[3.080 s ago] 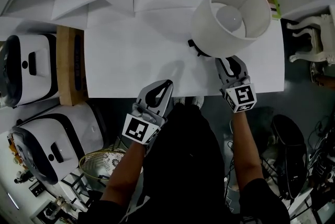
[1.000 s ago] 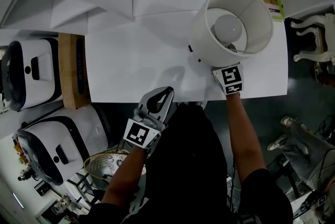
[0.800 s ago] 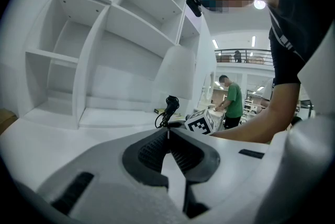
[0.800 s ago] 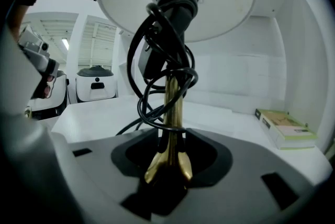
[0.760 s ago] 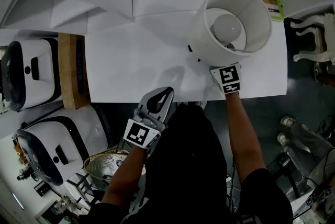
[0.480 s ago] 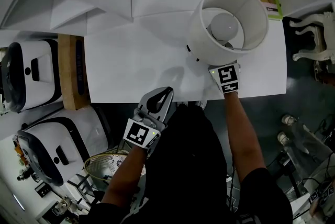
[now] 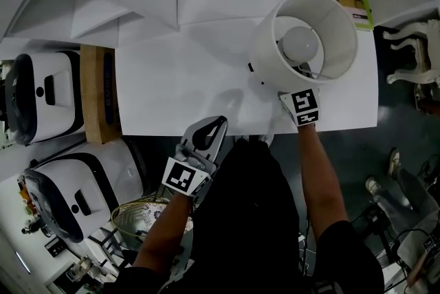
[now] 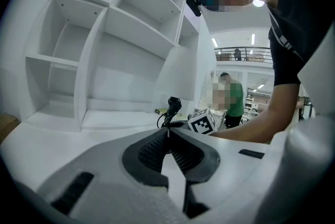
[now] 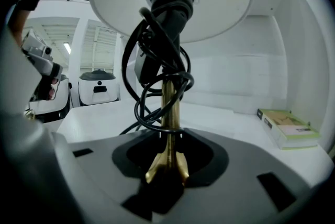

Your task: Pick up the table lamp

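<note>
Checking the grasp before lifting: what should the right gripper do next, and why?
Probably raise it slowly, straight up. The right gripper is shut low on the brass stem of the table lamp. The wide shade sits high above and the black cord loops round the stem, so a jerk could swing it.

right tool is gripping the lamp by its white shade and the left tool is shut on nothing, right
Not the shade: the right tool is shut on the brass stem of the table lamp, as the right gripper view shows. The left tool is indeed shut on nothing.
</note>
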Available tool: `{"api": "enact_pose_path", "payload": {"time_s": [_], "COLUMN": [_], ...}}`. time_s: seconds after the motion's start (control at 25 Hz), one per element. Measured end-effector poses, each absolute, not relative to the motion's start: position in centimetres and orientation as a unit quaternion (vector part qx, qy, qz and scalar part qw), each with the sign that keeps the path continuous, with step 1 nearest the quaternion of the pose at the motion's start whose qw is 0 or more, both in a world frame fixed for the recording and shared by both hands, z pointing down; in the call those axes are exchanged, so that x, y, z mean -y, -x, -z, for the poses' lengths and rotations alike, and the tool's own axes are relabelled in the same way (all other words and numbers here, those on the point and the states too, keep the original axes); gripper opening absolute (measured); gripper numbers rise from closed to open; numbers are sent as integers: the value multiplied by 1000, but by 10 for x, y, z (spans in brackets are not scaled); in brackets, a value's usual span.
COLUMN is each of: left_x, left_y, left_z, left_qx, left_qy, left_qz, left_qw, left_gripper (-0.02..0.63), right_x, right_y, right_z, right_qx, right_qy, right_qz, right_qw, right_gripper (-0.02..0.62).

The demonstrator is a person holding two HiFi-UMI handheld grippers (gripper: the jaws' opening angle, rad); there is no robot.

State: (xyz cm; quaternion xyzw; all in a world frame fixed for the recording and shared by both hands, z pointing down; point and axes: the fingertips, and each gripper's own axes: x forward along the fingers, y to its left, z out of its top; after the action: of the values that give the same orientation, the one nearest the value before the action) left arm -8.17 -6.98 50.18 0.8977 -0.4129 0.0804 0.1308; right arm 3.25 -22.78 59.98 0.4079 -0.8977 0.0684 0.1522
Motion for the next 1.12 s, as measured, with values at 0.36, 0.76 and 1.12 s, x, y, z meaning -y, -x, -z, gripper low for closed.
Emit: {"api": "enact_pose_path", "payload": {"time_s": [0.36, 0.76, 1.12], "left_x": [71, 72, 73], "left_y": [83, 81, 80], "left_z": [-499, -496, -488], "left_qx": [421, 425, 422], "left_qy": [-894, -892, -893], "left_qz": [-77, -73, -68], "left_qw": [133, 135, 137], "left_gripper": [25, 25, 25], "right_x": [220, 219, 217], "right_y": [-37, -42, -42], "right_z": [-608, -604, -582], "right_qx": [896, 897, 900], "right_qy": [-400, -397, -393], "right_qz": [-84, -94, -92], "right_qw": [173, 168, 166], "right_gripper": [141, 141, 140]}}
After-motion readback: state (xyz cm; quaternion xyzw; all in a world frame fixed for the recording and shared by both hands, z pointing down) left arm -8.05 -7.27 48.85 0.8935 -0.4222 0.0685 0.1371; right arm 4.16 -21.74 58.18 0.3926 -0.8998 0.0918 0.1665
